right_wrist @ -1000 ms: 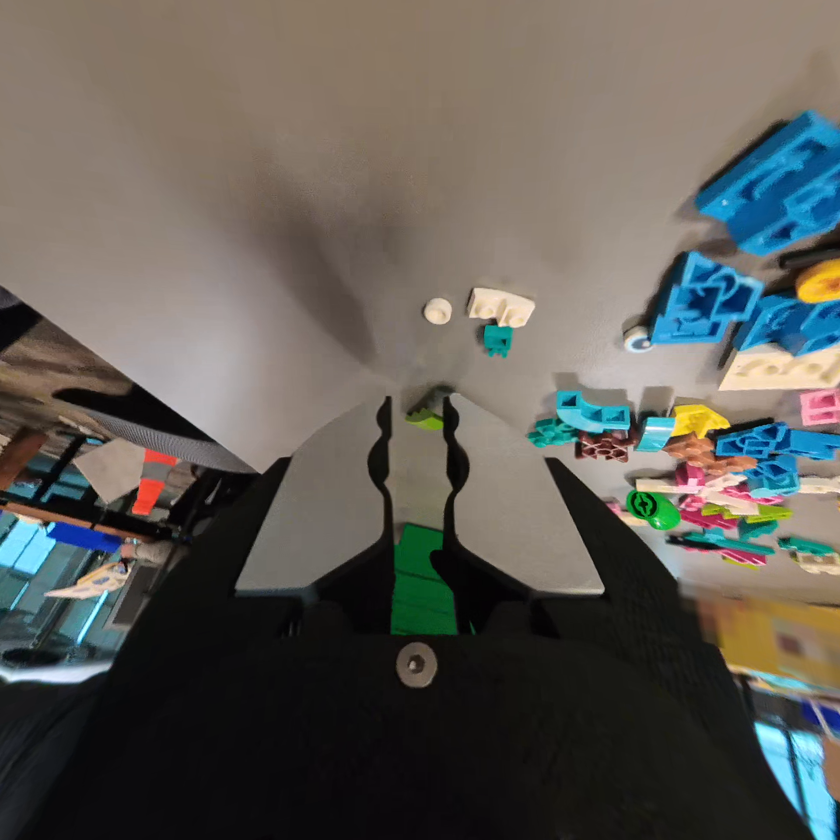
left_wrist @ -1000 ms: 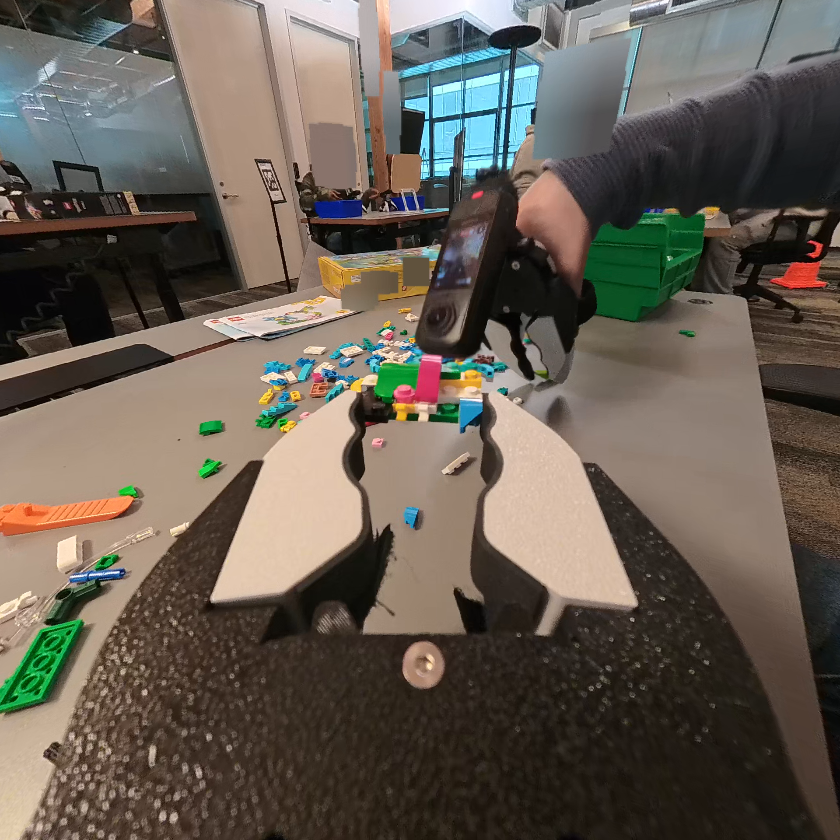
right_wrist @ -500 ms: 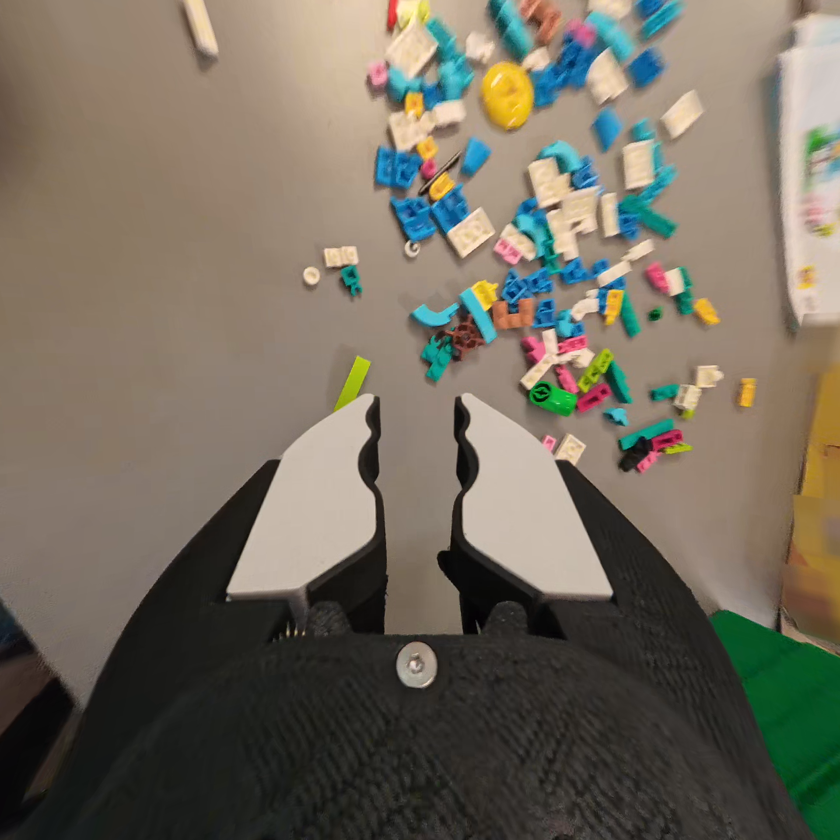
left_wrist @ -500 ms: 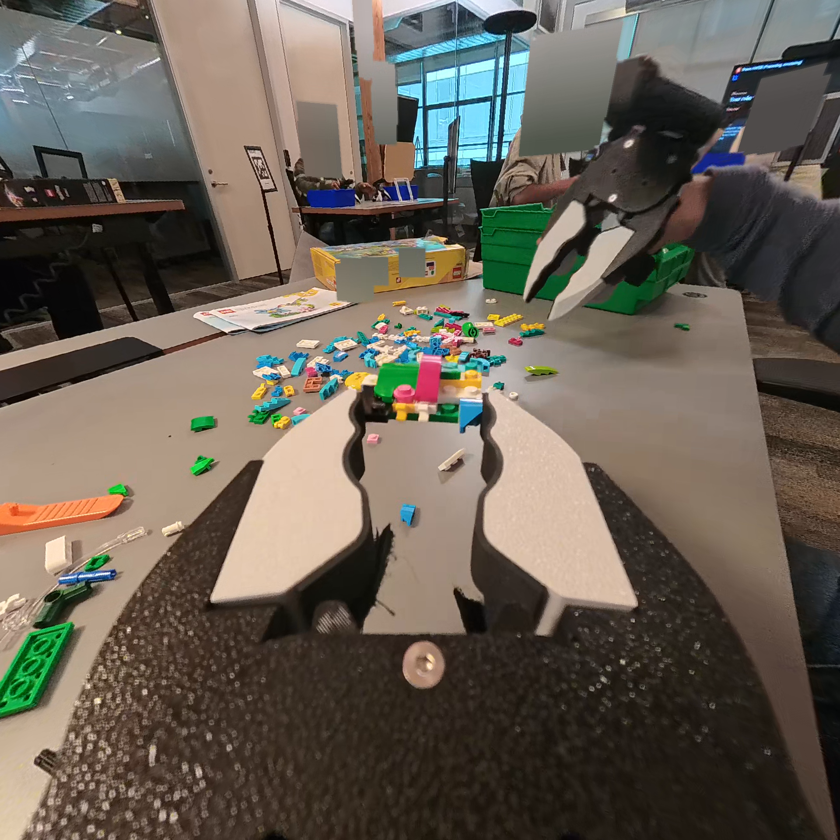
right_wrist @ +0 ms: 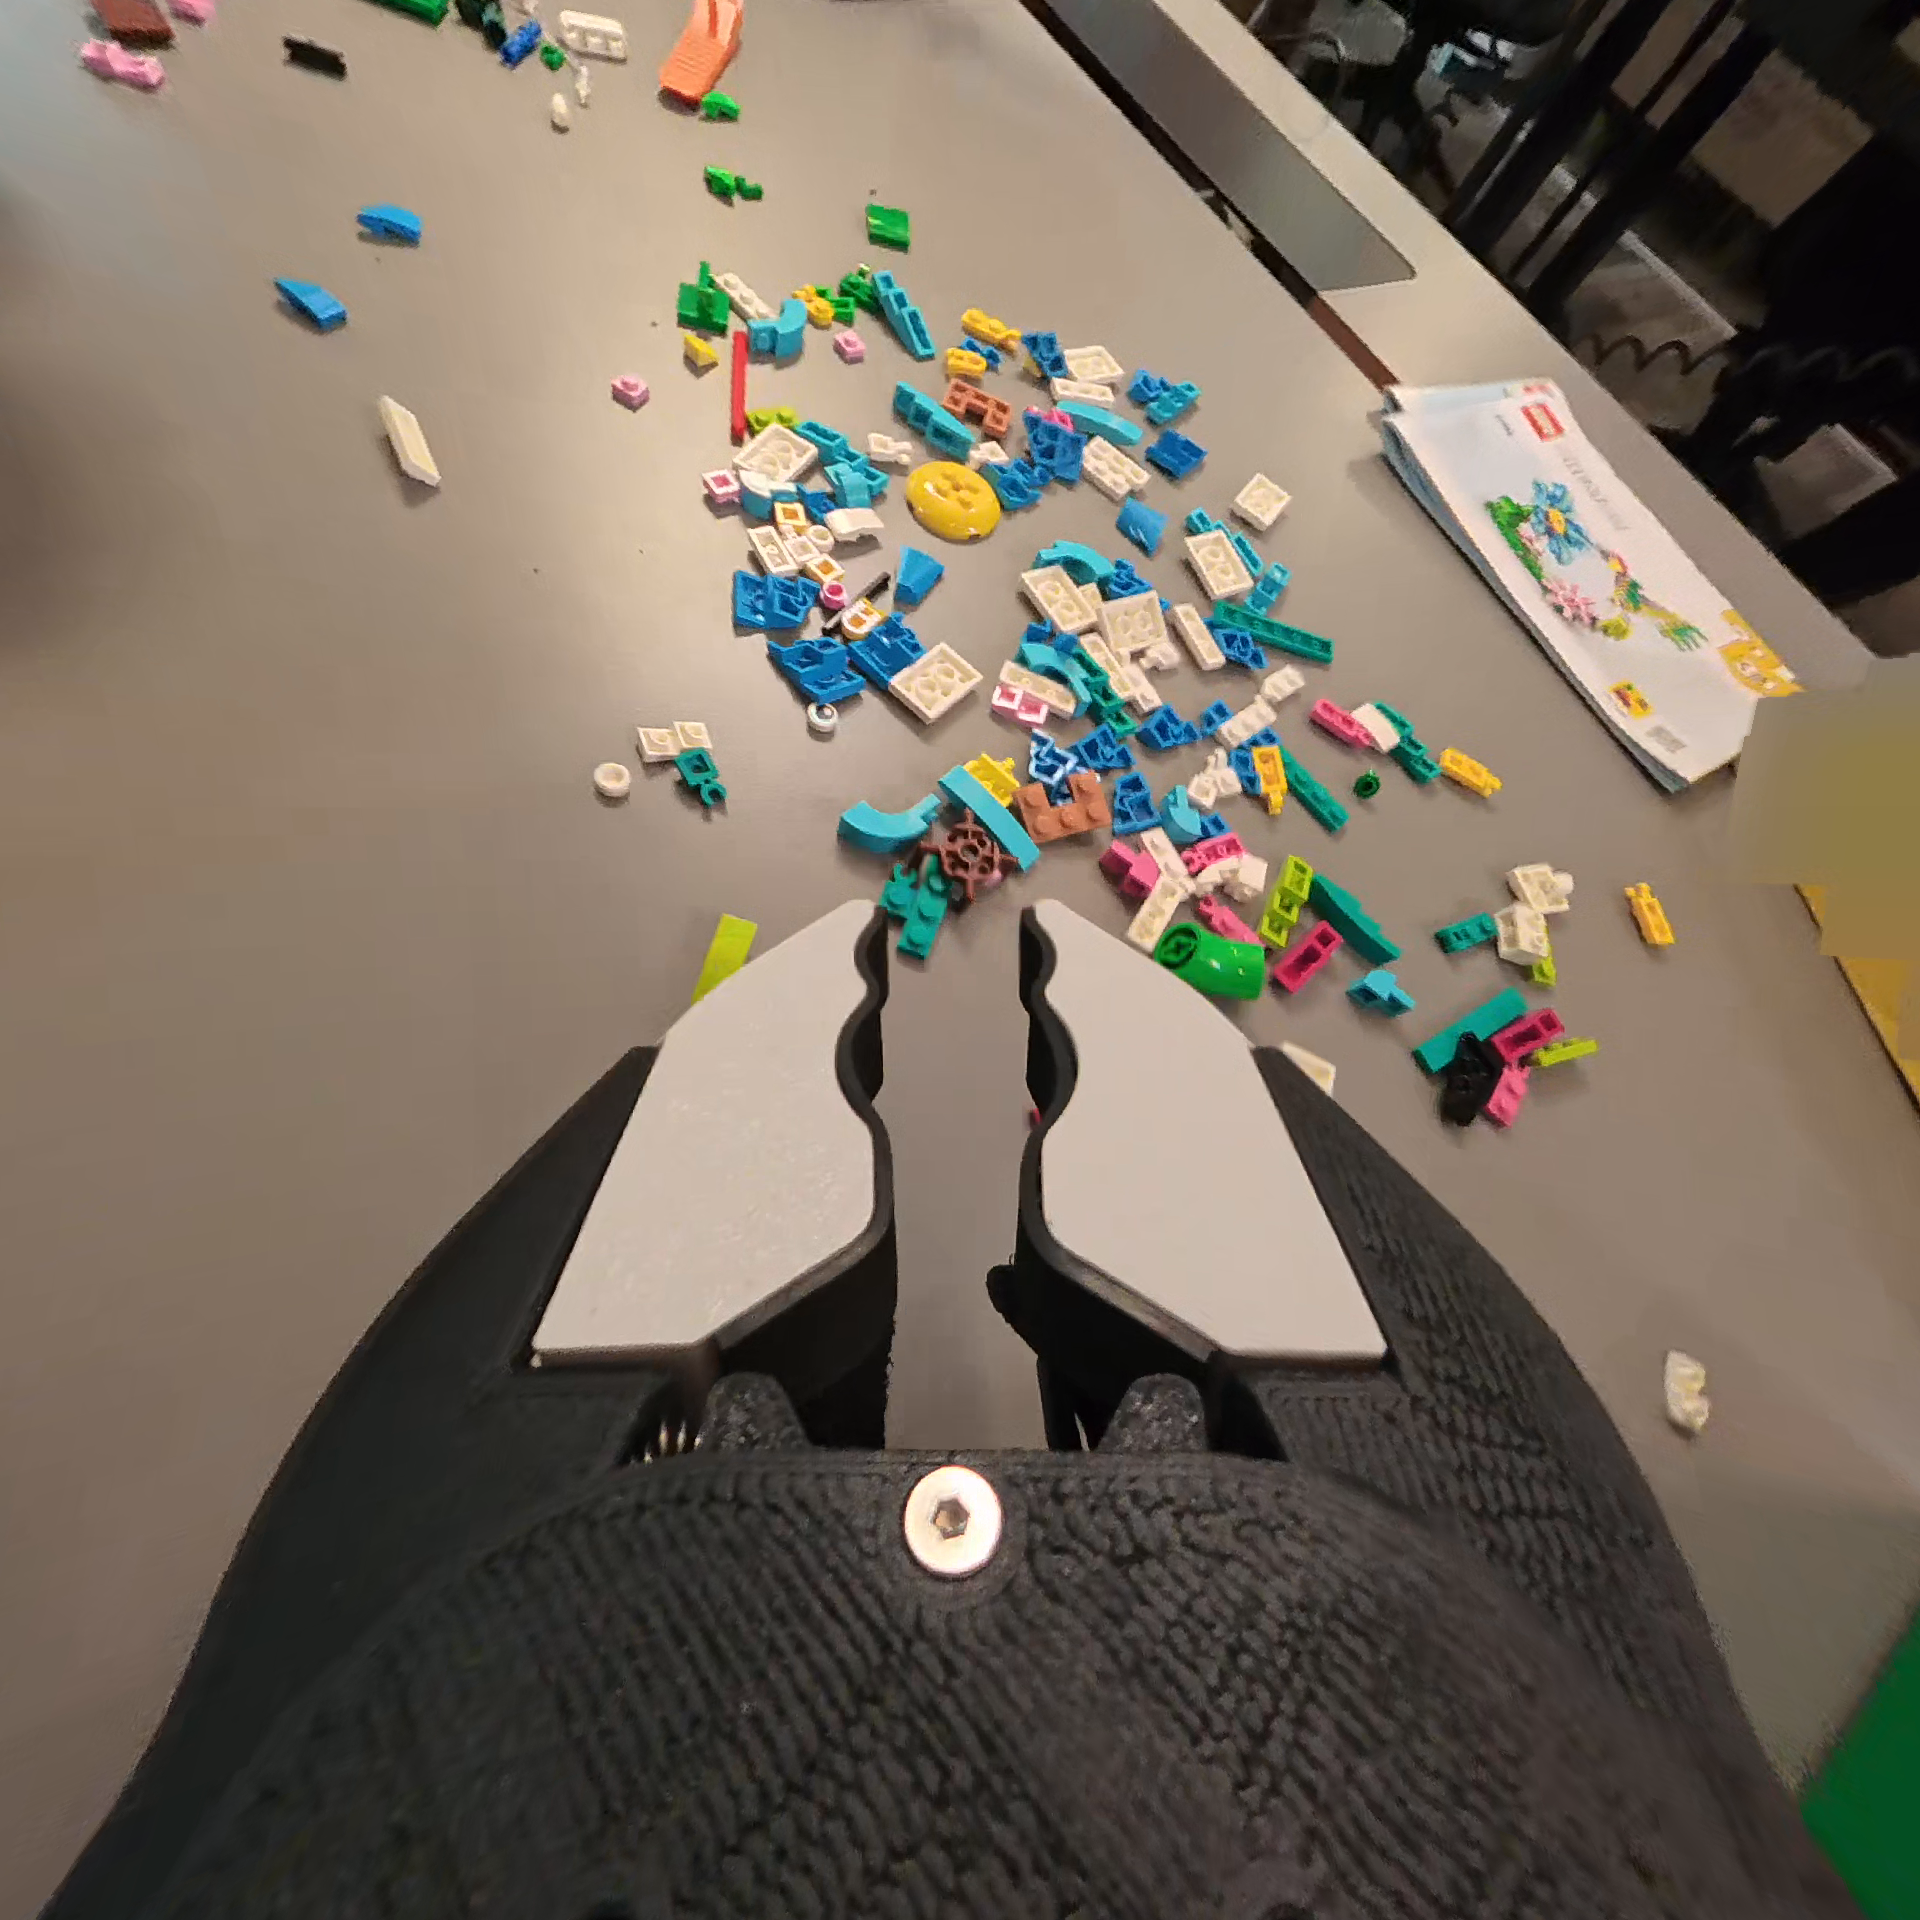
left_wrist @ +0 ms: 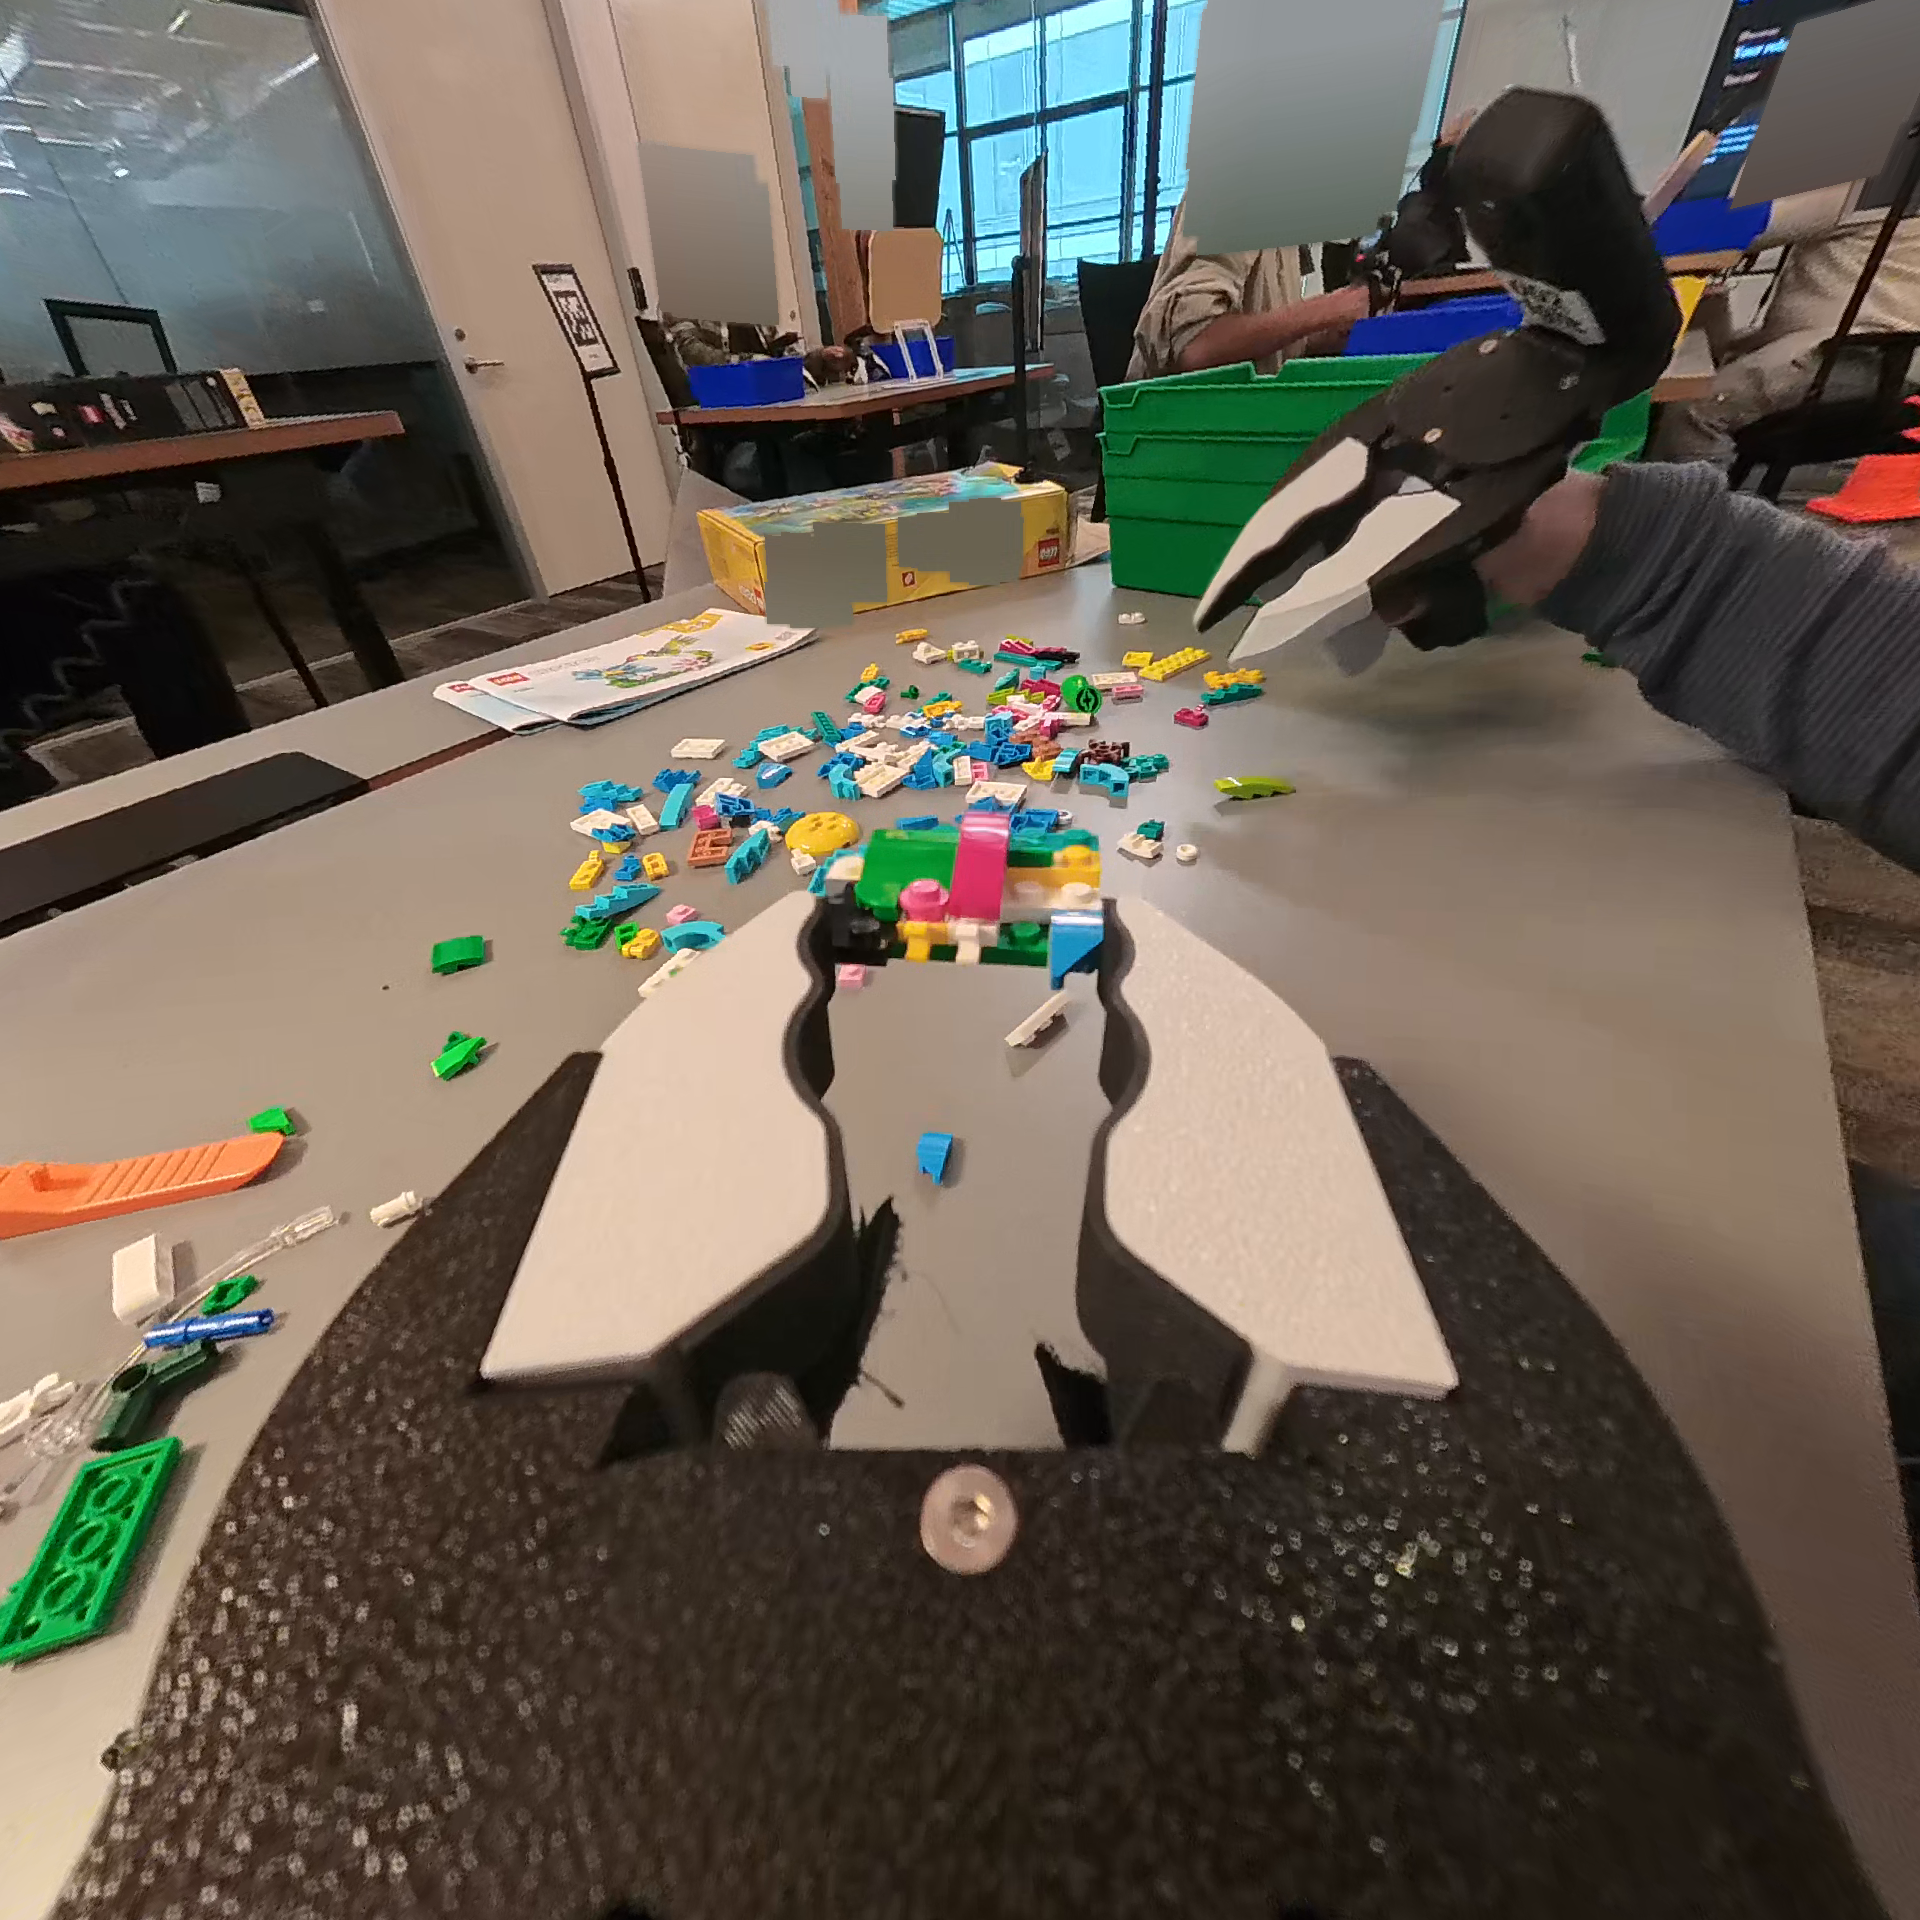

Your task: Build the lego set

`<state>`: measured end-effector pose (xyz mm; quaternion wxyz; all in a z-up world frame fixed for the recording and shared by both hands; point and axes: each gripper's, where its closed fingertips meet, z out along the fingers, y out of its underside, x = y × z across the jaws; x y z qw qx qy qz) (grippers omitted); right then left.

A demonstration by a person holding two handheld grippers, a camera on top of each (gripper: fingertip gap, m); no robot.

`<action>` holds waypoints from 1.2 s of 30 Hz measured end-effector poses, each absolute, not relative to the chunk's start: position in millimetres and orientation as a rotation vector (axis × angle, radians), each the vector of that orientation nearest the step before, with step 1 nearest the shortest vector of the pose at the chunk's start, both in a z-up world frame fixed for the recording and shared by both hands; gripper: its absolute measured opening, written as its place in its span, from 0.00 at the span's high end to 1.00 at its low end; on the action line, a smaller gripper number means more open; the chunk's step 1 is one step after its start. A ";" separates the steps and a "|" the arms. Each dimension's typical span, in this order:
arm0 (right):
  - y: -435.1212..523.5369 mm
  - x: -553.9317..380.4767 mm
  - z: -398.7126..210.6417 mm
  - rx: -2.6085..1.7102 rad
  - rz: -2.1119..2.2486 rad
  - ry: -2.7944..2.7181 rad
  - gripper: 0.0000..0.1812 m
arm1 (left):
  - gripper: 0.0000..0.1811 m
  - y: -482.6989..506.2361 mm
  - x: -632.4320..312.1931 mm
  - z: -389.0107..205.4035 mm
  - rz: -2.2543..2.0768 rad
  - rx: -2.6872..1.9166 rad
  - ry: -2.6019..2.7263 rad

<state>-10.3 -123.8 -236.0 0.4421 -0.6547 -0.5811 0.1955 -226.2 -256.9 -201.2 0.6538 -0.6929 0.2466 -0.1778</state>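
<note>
- Since a second ago, when it pressed down on the table beside a lime-green piece, our right gripper (right_wrist: 954, 914) has lifted clear and now hangs in the air over the near edge of the scattered bricks (right_wrist: 1039, 623), its fingers apart with nothing between them.
- Seen from the left wrist view, that right gripper (left_wrist: 1236, 634) hovers above the far right side of the grey table (left_wrist: 1455, 935), in front of the stacked green bins (left_wrist: 1195, 488), with a grey-sleeved arm (left_wrist: 1745, 644) behind it.
- Our left gripper (left_wrist: 961, 925) sits low at the table, its two fingertips bracketing the half-built lego model (left_wrist: 966, 894), one at each end; we cannot tell whether the pads press it or merely flank it.
- That model, a green, pink, yellow and white stack with a blue wedge at its right corner, rests on the table at the near side of the brick pile.
- The lime-green piece (left_wrist: 1255, 787) lies alone on the table right of the pile; in the right wrist view it (right_wrist: 725, 948) shows just left of the right gripper's left finger.
- A yellow dish-shaped piece (right_wrist: 953, 502) lies among the blue and white bricks.
- An instruction booklet (right_wrist: 1579, 582) lies beyond the pile, near the yellow set box (left_wrist: 883, 551).
- An orange brick separator (left_wrist: 135, 1182) and a green plate (left_wrist: 88, 1540) lie at the table's left side, well apart from the pile.
</note>
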 end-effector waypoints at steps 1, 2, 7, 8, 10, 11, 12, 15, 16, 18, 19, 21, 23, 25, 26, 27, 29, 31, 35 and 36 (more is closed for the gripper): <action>-123.7 -6.9 -236.4 -1.647 0.502 -1.428 0.88 | 0.73 -256.9 -225.6 -201.7 -0.399 -1.574 0.564; -125.4 -3.7 -236.8 -1.669 0.524 -1.423 0.88 | 0.73 -256.8 -225.2 -202.2 -0.394 -1.576 0.569; -140.8 22.7 -251.8 -1.862 0.525 -1.499 0.88 | 0.73 -256.5 -220.5 -206.7 -0.364 -1.594 0.611; -144.0 25.8 -253.7 -1.886 0.522 -1.509 0.89 | 0.73 -256.7 -219.5 -207.4 -0.358 -1.595 0.620; -154.0 26.7 -257.3 -1.928 0.563 -1.536 0.91 | 0.73 -256.9 -218.0 -208.8 -0.349 -1.599 0.634; -157.7 26.0 -259.6 -1.947 0.575 -1.549 0.91 | 0.73 -256.9 -217.4 -209.6 -0.346 -1.602 0.640; -159.7 24.3 -261.9 -1.952 0.576 -1.563 0.91 | 0.73 -256.9 -216.8 -210.2 -0.345 -1.605 0.645; -166.4 10.0 -267.8 -1.954 0.626 -1.597 0.92 | 0.73 -256.8 -215.3 -212.0 -0.340 -1.613 0.660; -168.6 6.6 -271.9 -1.968 0.628 -1.617 0.92 | 0.73 -256.8 -214.5 -212.6 -0.338 -1.614 0.666; -170.8 1.8 -280.4 -1.970 0.600 -1.662 0.92 | 0.73 -257.3 -213.1 -213.7 -0.333 -1.616 0.679; -173.8 -0.1 -284.1 -1.976 0.601 -1.686 0.92 | 0.73 -257.5 -212.4 -214.3 -0.330 -1.616 0.685; -177.8 -3.0 -288.4 -1.994 0.615 -1.705 0.92 | 0.73 -257.6 -211.1 -215.4 -0.326 -1.619 0.697; -178.4 -6.0 -288.6 -2.002 0.631 -1.695 0.93 | 0.73 -257.6 -209.9 -216.9 -0.325 -1.625 0.708; -176.8 -7.3 -288.9 -2.012 0.622 -1.686 0.93 | 0.73 -257.5 -209.2 -217.9 -0.325 -1.629 0.715; -175.5 -7.7 -289.0 -2.014 0.612 -1.680 0.93 | 0.73 -257.5 -208.9 -218.1 -0.324 -1.629 0.717; -173.6 -7.7 -289.2 -2.017 0.596 -1.669 0.93 | 0.73 -257.4 -208.8 -218.2 -0.324 -1.629 0.718; -169.4 -6.8 -288.8 -2.025 0.565 -1.635 0.94 | 0.73 -257.2 -208.8 -218.4 -0.324 -1.630 0.719; -163.0 -5.4 -286.5 -2.030 0.538 -1.575 0.94 | 0.73 -257.2 -208.4 -218.8 -0.325 -1.631 0.722; -159.4 -10.3 -279.5 -1.987 0.554 -1.520 0.94 | 0.73 -257.1 -208.0 -219.3 -0.327 -1.633 0.726; -160.7 -10.1 -281.0 -1.995 0.552 -1.533 0.94 | 0.73 -257.1 -207.9 -219.5 -0.328 -1.634 0.726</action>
